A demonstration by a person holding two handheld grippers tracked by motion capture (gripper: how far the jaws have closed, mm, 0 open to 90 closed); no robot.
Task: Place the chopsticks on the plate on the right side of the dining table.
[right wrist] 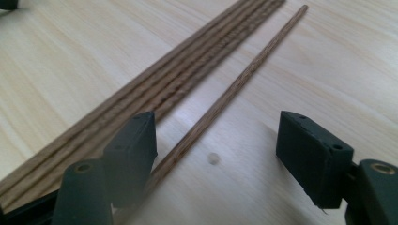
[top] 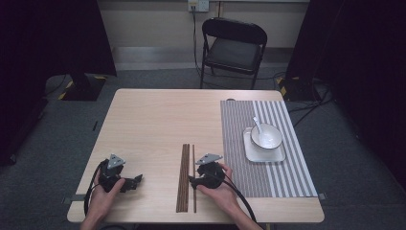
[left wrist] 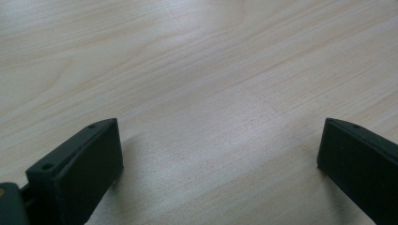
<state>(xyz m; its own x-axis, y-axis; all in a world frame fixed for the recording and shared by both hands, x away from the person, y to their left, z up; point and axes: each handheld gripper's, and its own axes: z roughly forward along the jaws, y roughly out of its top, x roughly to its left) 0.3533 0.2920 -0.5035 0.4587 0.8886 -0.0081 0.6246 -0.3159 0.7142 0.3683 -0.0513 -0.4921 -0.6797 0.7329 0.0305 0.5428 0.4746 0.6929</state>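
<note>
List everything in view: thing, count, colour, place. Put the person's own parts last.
table: one, light wood, centre of the high view.
placemat: one, grey with white stripes, right part of the table.
plate: one, white, squarish, on the placemat.
bowl: one, white, on the plate.
spoon: one, white, standing in the bowl.
bundled chopsticks: about four, dark brown, side by side at the table's near middle.
single chopstick: one, brown, just apart from the bundle, between the right gripper's jaws.
folding chair: one, black, beyond the table.
wall socket: one, white, behind the chair.
left gripper: one, black, open over bare table.
right gripper: one, black, open, astride the single chopstick.
hands: two, at the near edge.
</note>
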